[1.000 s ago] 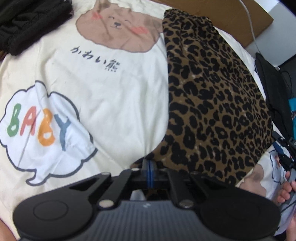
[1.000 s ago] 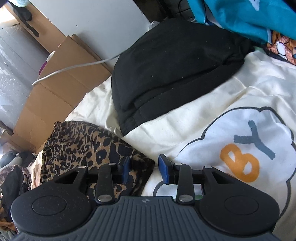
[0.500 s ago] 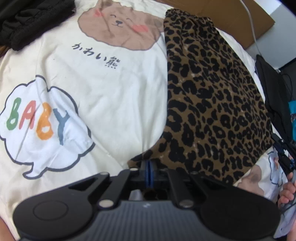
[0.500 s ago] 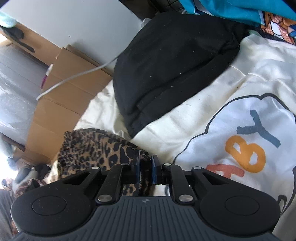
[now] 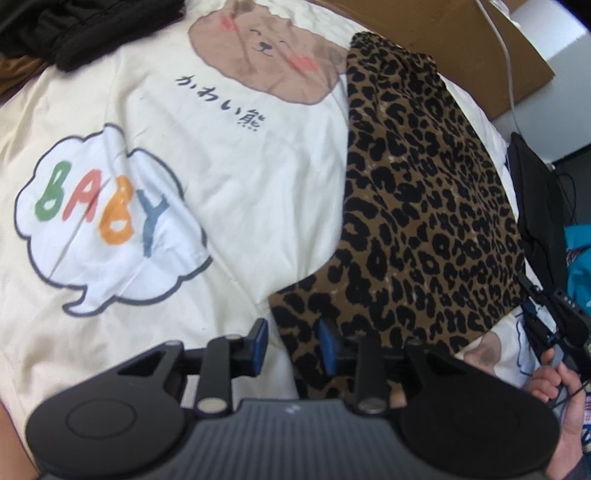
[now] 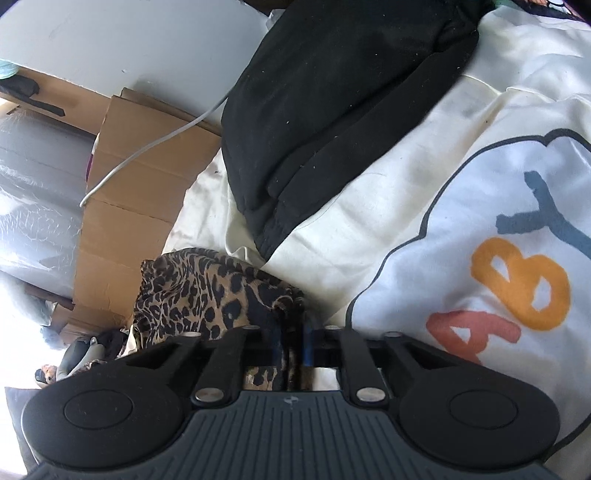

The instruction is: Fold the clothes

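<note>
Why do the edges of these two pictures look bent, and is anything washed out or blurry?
Left wrist view: the fisheye lens bows the leopard-print garment and bedsheet outward; slightly soft, evenly lit. Right wrist view: same bending; the lower-left corner is blown out by bright light, while the black garment loses detail in its darkness.

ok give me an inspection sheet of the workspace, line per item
surface: cream bedspread printed with a bear and a BABY bubble, lightly wrinkled.
job's things: leopard-print garment lying flat on the bedspread in the left wrist view.
clutter: black garment folded on the bedspread; another dark pile; teal fabric at the edge.
grippers: left gripper has its jaws open around a garment corner; right gripper has its jaws shut on another corner.
cables: white cable across the cardboard.
surroundings: flattened cardboard against a pale wall.
</note>
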`<state>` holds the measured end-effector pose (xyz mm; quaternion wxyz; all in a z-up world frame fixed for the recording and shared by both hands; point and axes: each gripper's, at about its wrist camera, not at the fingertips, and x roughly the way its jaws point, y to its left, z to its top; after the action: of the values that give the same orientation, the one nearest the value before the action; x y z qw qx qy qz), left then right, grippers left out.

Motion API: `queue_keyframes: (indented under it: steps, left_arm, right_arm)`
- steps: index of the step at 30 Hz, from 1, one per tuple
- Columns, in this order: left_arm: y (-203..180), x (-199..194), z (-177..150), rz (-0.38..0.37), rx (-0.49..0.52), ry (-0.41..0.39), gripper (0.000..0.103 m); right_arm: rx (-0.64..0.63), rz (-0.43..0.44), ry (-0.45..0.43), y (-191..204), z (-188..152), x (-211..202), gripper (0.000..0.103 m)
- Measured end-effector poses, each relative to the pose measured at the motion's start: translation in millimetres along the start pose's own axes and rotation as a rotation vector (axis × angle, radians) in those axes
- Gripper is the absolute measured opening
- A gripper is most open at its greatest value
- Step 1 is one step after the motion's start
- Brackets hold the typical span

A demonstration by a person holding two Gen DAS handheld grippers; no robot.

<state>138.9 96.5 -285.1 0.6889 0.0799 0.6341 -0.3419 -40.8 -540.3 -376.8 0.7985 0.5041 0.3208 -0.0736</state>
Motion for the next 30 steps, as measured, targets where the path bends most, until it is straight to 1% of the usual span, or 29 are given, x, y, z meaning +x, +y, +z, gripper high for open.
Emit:
queue_keyframes:
  steps: [2, 4, 8, 11, 12, 14, 16, 19, 21, 23, 25, 30]
  left_arm:
    - [2.6, -0.9, -3.2, -0.014, -0.02, 0.009, 0.035]
    - [4.7, -1.8, -6.9, -0.029, -0.035, 0.017, 0.041]
    - [6.0, 0.6, -15.7, -0.081, -0.054, 0.026, 0.043]
    - [6.1, 6.9, -23.0, -0.099, -0.068, 0.043, 0.043]
    - [6.8, 9.0, -25.6, -0.103, -0.072, 0.046, 0.044]
    - [11.2, 14.0, -29.3, -0.124, -0.101, 0.047, 0.046]
    - [17.0, 19.4, -32.2, -0.151, -0.138, 0.045, 0.049]
    - [28.5, 25.0, -34.1, -0.214, -0.209, 0.026, 0.051]
    - [34.4, 26.6, -34.4, -0.252, -0.246, 0.024, 0.052]
    - [38.6, 26.5, -34.6, -0.287, -0.267, 0.037, 0.051]
    - [41.1, 25.5, -35.2, -0.316, -0.281, 0.058, 0.044]
    - [43.1, 23.2, -37.9, -0.367, -0.314, 0.087, 0.044]
  right_arm:
    - [0.017, 0.003, -0.005, 0.1, 2.2, -0.3, 0.008]
    - [0.018, -0.003, -0.008, 1.2, 3.3, 0.4, 0.008]
    - [0.004, -0.019, -0.01, 2.6, 2.6, 1.7, 0.008]
    - [0.004, -0.021, -0.01, 1.3, 3.1, 2.4, 0.008]
    - [0.005, -0.022, -0.01, 1.0, 3.0, 2.9, 0.008]
    - [-0.001, -0.025, -0.008, 2.0, 2.6, 3.3, 0.008]
    - [0.005, -0.025, -0.005, 1.0, 2.6, 3.0, 0.008]
    - [0.01, -0.025, 0.003, 0.7, 3.5, 2.7, 0.007]
    - [0.011, -0.025, 0.004, 0.8, 3.4, 3.0, 0.007]
    - [0.012, -0.025, 0.002, 0.9, 2.6, 3.1, 0.007]
    - [0.012, -0.026, 0.0, 1.3, 1.9, 3.1, 0.007]
    - [0.022, -0.02, 0.006, -0.2, 2.7, 2.7, 0.007]
